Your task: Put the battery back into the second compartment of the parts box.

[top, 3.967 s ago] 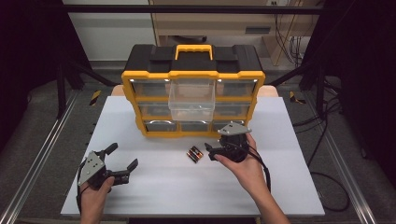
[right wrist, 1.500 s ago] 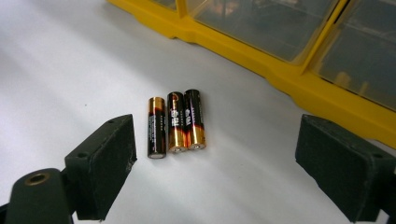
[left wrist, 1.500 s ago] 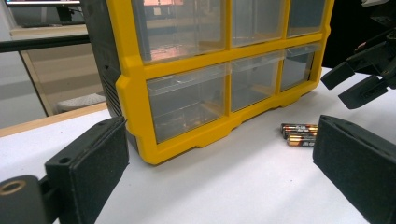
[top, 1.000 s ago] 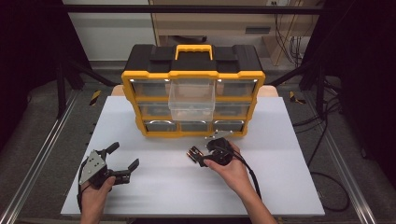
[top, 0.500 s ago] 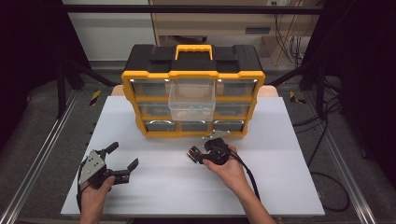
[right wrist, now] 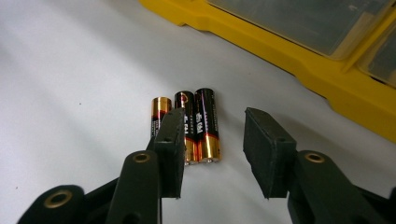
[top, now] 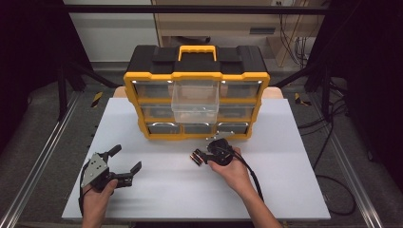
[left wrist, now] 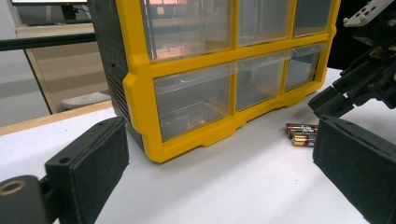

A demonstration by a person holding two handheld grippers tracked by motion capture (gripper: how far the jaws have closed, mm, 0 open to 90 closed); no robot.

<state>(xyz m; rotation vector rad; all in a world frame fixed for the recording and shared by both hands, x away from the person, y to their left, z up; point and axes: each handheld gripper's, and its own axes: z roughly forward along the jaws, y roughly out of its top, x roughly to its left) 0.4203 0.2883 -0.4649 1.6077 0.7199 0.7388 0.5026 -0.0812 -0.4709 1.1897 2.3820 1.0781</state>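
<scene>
Grey floor (top: 43,118), black frame posts (top: 62,80)

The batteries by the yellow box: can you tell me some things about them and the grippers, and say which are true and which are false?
1. Three batteries lie side by side on the white table. True.
2. The right gripper has lifted a battery off the table. False: all three lie on the table, and its jaws, which have just been closing, hang above them with a gap.
3. The left gripper is open with nothing in it. True.
4. The yellow organizer has a clear drawer pulled out in the middle. True.
5. The batteries sit inside that drawer. False: they lie on the table in front of the organizer.
</scene>
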